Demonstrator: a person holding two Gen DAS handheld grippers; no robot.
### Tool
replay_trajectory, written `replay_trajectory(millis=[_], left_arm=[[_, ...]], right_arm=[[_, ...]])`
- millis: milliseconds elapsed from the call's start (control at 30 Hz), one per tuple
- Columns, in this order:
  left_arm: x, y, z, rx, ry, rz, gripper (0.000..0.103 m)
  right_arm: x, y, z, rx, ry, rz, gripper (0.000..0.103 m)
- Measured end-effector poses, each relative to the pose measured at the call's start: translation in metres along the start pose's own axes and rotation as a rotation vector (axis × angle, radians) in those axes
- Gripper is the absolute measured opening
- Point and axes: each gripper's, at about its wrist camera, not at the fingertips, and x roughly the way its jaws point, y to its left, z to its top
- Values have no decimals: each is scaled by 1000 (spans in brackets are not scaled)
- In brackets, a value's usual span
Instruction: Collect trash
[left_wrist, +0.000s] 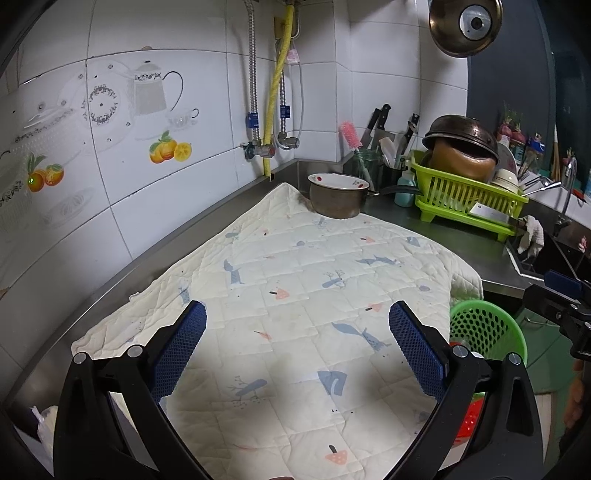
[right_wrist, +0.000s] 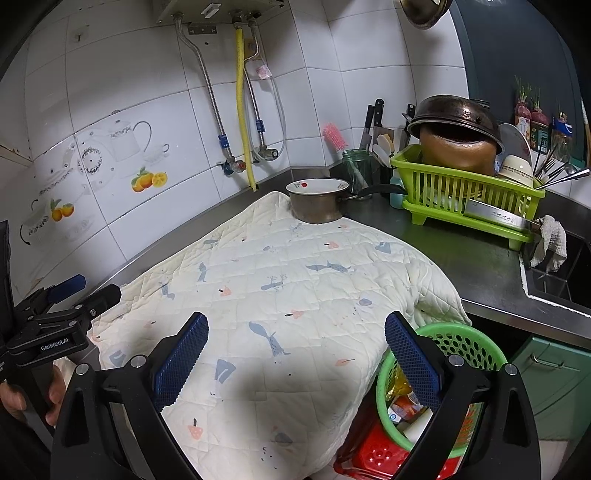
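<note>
Your steel counter (left_wrist: 443, 236) carries a cream quilted cloth (left_wrist: 295, 295); beside its edge the green perforated trash basket (right_wrist: 458, 347) holds wrappers. Both your left gripper (left_wrist: 297, 332) and right gripper (right_wrist: 295, 341) hover over the cloth, fingers apart, empty.

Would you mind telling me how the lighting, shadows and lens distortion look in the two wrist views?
Left wrist view: strong fisheye bending of the tiled wall, dark vignette corners, a soft shadow across the quilted cloth between the left hand-held gripper fingers. Right wrist view: the same barrel distortion, a broad shadow on the cloth's near part, the green basket reasonably sharp, the window area at far right dark.
</note>
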Motion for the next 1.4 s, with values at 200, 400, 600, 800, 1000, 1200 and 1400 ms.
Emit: replay_trajectory(millis=[200,400,600,800,1000,1200,1400], left_arm=[[0,1,0,0,0,0,98],[0,1,0,0,0,0,98],[-1,2,-1,-1,-1,0,98],[-1,2,-1,1,-2,1,98],[-1,1,-2,0,-2,2,98],[0,1,-2,0,-1,2,98],[-1,1,-2,0,-1,1,98]], right_arm=[[0,1,1,1,1,1,93],[-1,2,0,2,-2,1,93],[-2,3,1,3,-2,1,93],[-3,5,3,5,-4,0,93],[-3,7,3,2,-4,4,93],[-1,8,3,5,-5,2,93],[-2,8,3,2,-6,5,93]])
